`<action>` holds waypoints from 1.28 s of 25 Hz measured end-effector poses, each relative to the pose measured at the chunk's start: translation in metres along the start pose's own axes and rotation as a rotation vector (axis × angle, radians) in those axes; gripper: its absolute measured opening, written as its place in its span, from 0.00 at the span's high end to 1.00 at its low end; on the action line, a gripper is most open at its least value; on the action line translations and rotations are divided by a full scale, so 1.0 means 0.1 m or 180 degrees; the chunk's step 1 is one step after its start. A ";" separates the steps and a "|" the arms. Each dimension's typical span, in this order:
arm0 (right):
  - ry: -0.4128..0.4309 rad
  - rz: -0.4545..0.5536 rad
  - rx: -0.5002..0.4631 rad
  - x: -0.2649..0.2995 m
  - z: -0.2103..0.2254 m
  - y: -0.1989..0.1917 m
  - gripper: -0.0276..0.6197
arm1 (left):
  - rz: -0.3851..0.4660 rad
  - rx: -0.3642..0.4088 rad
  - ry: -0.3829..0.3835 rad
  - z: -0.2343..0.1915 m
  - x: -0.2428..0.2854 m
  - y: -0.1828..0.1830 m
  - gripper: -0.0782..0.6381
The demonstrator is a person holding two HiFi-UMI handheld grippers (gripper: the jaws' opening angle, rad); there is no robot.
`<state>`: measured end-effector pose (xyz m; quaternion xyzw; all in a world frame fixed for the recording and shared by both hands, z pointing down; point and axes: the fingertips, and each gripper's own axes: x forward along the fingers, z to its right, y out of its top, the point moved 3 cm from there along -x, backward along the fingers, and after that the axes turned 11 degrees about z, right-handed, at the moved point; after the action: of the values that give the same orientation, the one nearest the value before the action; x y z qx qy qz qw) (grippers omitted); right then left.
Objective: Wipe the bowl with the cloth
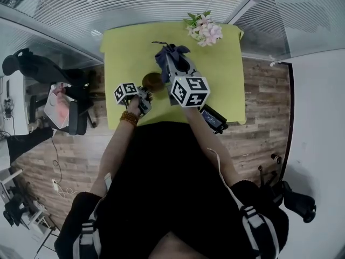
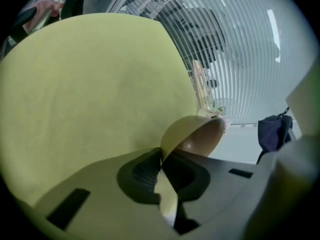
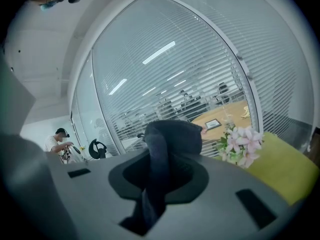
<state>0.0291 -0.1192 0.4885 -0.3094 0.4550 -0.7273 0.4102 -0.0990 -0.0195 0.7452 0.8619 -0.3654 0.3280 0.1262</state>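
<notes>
Lime-green tabletop (image 1: 124, 53) by slatted glass walls | left gripper (image 2: 162, 159): jaws clamped on rim of small round bowl (image 2: 200, 136), tan outside, glossy brown inside, tipped sideways over table | right gripper (image 3: 159, 176): jaws pinching bunched dark-blue cloth (image 3: 175, 131) near bowl

We get bright, even light in all three views, with only soft shadows. Fisheye bending curves the blinds (image 3: 200, 59) and blackens the corners. In the right gripper view ceiling strips (image 3: 159, 52) glare near 12 o'clock, and the dark cloth (image 3: 155, 169) blurs toward 6 o'clock, close to the lens.
</notes>
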 end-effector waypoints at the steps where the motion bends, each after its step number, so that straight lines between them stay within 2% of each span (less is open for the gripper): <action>1: -0.0003 -0.0002 0.0002 0.00 0.00 0.00 0.88 | 0.0005 -0.0023 0.0006 -0.03 0.00 -0.01 0.87; 5: -0.0001 -0.0007 0.0010 0.01 0.00 -0.01 0.88 | 0.0105 0.0108 0.0056 -0.11 -0.01 0.01 0.85; 7: 0.0002 -0.0013 0.0013 0.01 0.01 -0.01 0.88 | 0.0121 0.0088 0.0030 -0.12 -0.01 0.02 0.82; 10: 0.0005 -0.0030 0.0014 0.01 0.00 -0.02 0.88 | 0.0229 0.0021 -0.0178 -0.03 -0.04 0.07 0.76; 14: 0.0015 -0.0041 0.0006 0.01 -0.01 -0.03 0.88 | 0.0337 0.0052 -0.0479 0.14 -0.13 0.12 0.68; 17: 0.0021 -0.0022 -0.0008 0.00 -0.01 -0.02 0.88 | 0.0337 0.0038 -0.0649 0.29 -0.26 0.12 0.67; 20: -0.0026 0.0030 -0.0022 -0.01 0.02 0.02 0.88 | 0.0384 0.0184 -0.0794 0.51 -0.48 0.16 0.67; 22: -0.0077 0.0075 -0.0043 -0.03 0.05 0.05 0.88 | 0.0515 0.0463 -0.0846 0.70 -0.68 0.24 0.67; 24: -0.0127 0.0119 -0.0094 -0.04 0.08 0.07 0.88 | 0.0789 0.0949 -0.0827 0.91 -0.88 0.40 0.67; 26: -0.0148 0.0151 -0.0188 -0.04 0.08 0.09 0.88 | 0.1218 0.1584 -0.0739 1.15 -1.09 0.62 0.68; 29: -0.0064 0.0189 -0.0503 -0.05 -0.04 0.11 0.87 | 0.1999 0.2508 -0.0564 1.56 -1.46 0.91 0.77; 32: 0.0161 0.0338 -0.0990 -0.06 -0.28 0.20 0.88 | 0.2601 0.3117 -0.0535 1.97 -1.77 1.03 0.82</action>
<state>0.0154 -0.1076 0.4591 -0.3263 0.5880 -0.6330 0.3836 -0.1705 -0.0854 0.4782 0.6338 -0.4809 0.4099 -0.4461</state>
